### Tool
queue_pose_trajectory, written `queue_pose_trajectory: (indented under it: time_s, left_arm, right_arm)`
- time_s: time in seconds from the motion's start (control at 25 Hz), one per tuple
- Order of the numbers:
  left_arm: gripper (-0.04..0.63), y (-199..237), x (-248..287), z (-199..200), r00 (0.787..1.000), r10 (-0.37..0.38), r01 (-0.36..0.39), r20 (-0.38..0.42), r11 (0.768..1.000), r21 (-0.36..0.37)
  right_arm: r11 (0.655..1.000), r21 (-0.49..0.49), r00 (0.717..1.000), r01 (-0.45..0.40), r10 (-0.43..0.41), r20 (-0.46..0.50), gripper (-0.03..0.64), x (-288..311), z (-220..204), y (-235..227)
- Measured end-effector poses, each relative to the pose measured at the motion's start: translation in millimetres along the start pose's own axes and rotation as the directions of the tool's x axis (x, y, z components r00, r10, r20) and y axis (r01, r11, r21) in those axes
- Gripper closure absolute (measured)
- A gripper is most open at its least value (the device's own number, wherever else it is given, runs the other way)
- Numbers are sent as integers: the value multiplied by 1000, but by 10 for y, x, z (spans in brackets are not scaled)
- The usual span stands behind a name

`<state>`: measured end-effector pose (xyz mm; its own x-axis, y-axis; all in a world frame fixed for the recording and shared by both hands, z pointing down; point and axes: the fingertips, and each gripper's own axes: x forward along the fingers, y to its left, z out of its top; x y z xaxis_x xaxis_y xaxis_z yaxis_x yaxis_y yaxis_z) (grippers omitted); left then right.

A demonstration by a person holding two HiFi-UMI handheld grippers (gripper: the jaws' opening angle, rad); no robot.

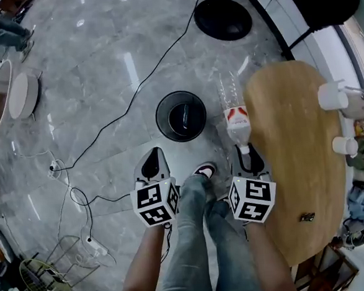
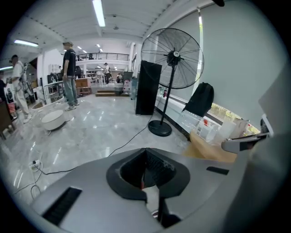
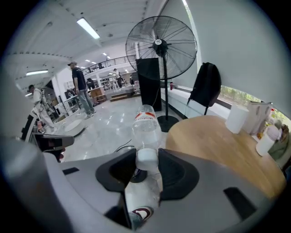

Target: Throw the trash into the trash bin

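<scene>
The left gripper was seen with its jaws brought together and nothing between them. Just to its right, the black trash bin was left open on the floor, with a cable trailed past it and a fan base set well beyond.

The clear plastic bottle was clamped at its cap by the right gripper (the long body stuck out unsupported). It was held beside the bin rather than over it, close to the wooden table. If it were released there, the floor would likely be hit. The bin rim or table edge might also be clipped by the bottle's far end.
</scene>
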<state>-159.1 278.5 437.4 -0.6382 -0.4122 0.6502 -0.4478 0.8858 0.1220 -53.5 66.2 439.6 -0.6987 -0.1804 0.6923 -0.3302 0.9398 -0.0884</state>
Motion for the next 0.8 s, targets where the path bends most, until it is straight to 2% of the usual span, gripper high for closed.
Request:
queue_pose_trajectory:
  time_s: [0.16,0.32,0.8]
  left_arm:
    - [580,478,-118,-67,997,74,-74,5,994,-75]
    - [580,791,-124,-169,993,116,-116,-4,986,-123]
    - [580,1265,490,-773,984,158,-171,-81,968,-183]
  right_arm:
    - [995,-61,997,-82,81,-21,463,193,85,506]
    - [988,-87,991,-129,125,-54,463,393,63,830]
    - [981,-102,968,-166,142,-208,463,1168,-682,1067]
